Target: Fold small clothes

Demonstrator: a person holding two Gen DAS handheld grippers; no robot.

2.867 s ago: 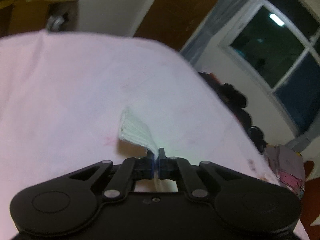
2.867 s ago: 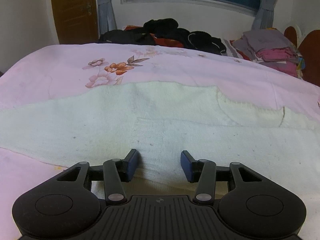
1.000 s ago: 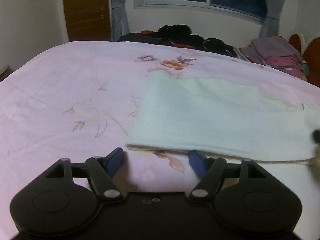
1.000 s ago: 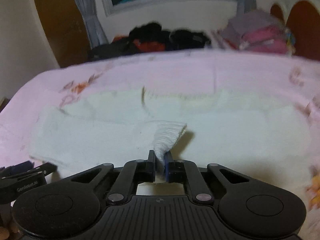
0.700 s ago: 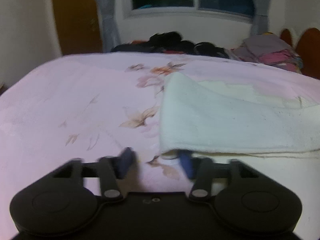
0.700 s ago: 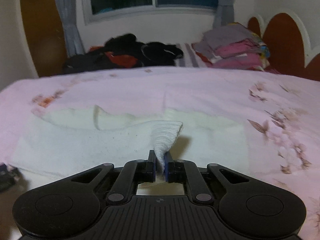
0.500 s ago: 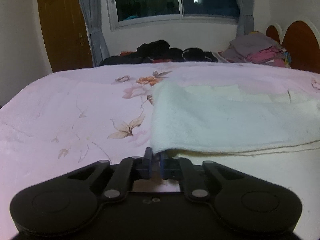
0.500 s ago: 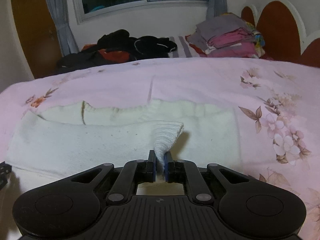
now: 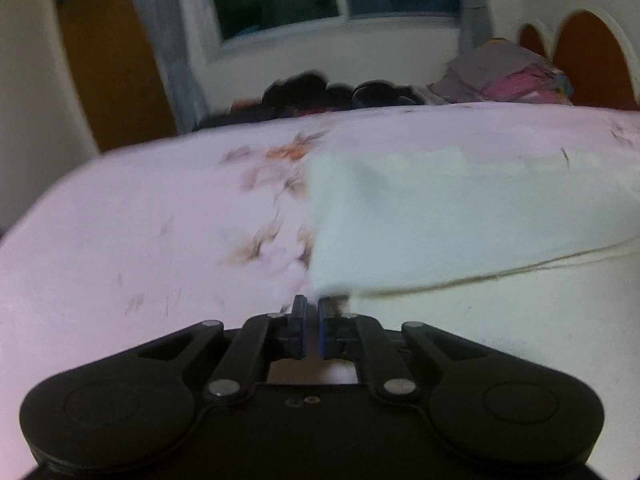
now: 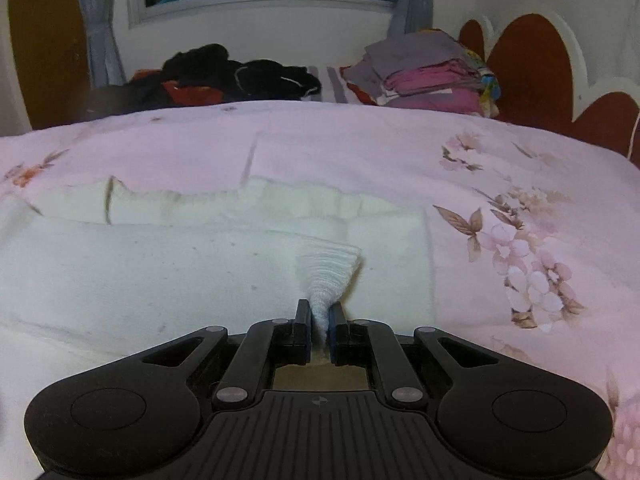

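Note:
A white knitted garment (image 9: 440, 220) lies folded lengthwise on the pink flowered bedspread (image 9: 140, 220). In the left wrist view my left gripper (image 9: 313, 312) is shut at the garment's near left corner. That corner comes down to the fingertips and looks lifted, though the picture is blurred. In the right wrist view the same garment (image 10: 160, 272) spreads to the left. My right gripper (image 10: 319, 316) is shut on a bunched corner of its top layer, which fans out just beyond the tips.
A heap of dark clothes (image 10: 224, 76) and a stack of folded clothes (image 10: 428, 76) lie at the bed's far side under the window. A brown scalloped headboard (image 10: 532, 72) stands on the right, a wooden door (image 9: 108, 60) on the left.
My left gripper has gone from open to shut at the garment's near left corner, and that edge has risen. The right gripper kept its pinch and moved right along the garment.

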